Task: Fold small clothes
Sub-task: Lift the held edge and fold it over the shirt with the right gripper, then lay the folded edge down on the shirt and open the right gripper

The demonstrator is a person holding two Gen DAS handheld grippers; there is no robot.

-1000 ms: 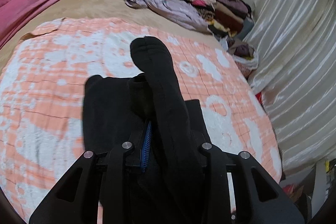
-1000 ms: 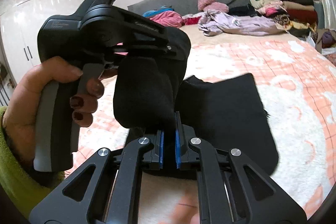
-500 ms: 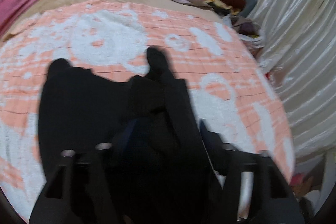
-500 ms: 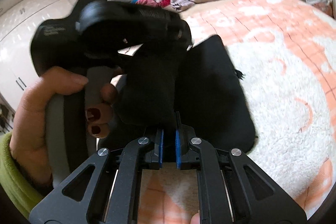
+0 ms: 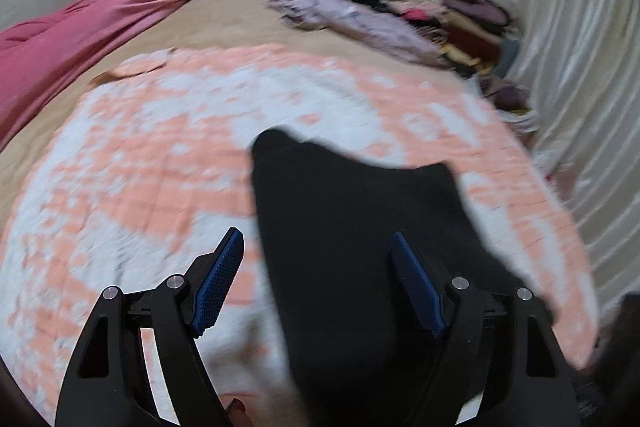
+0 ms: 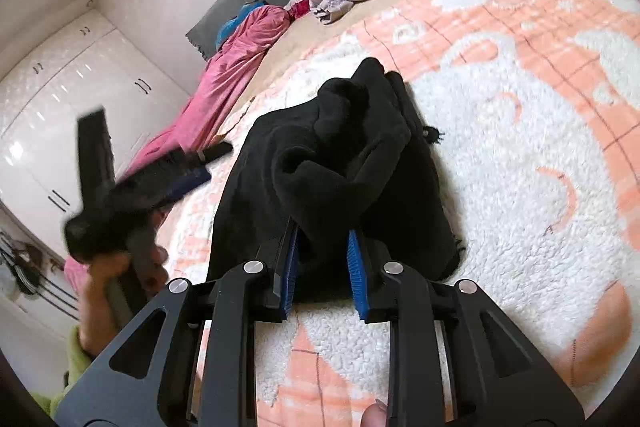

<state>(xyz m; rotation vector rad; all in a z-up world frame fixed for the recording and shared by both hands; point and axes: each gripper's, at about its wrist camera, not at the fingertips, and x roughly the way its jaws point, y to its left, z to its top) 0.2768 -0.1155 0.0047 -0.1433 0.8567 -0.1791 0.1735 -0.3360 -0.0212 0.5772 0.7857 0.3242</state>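
Observation:
A small black garment point(image 6: 332, 171) lies in a loose heap on the orange-and-white blanket point(image 6: 520, 147). It also shows in the left wrist view point(image 5: 360, 227). My right gripper point(image 6: 322, 247) stands partly open, its blue pads either side of a raised fold of the cloth. My left gripper point(image 5: 318, 247) is wide open and empty, above the blanket point(image 5: 140, 187) at the garment's left edge. In the right wrist view the left gripper point(image 6: 200, 163) is blurred, off to the left of the garment.
A pink quilt point(image 5: 80, 27) lies along the left of the bed. A lilac garment point(image 5: 360, 23) and a stack of folded clothes point(image 5: 452, 11) sit at the far right. A white curtain point(image 5: 592, 107) hangs at the right. White wardrobes point(image 6: 60, 99) stand at the left.
My left gripper has let go of the black garment, opened wide and pulled away to the left. My right gripper has opened from shut and the garment has dropped onto the blanket.

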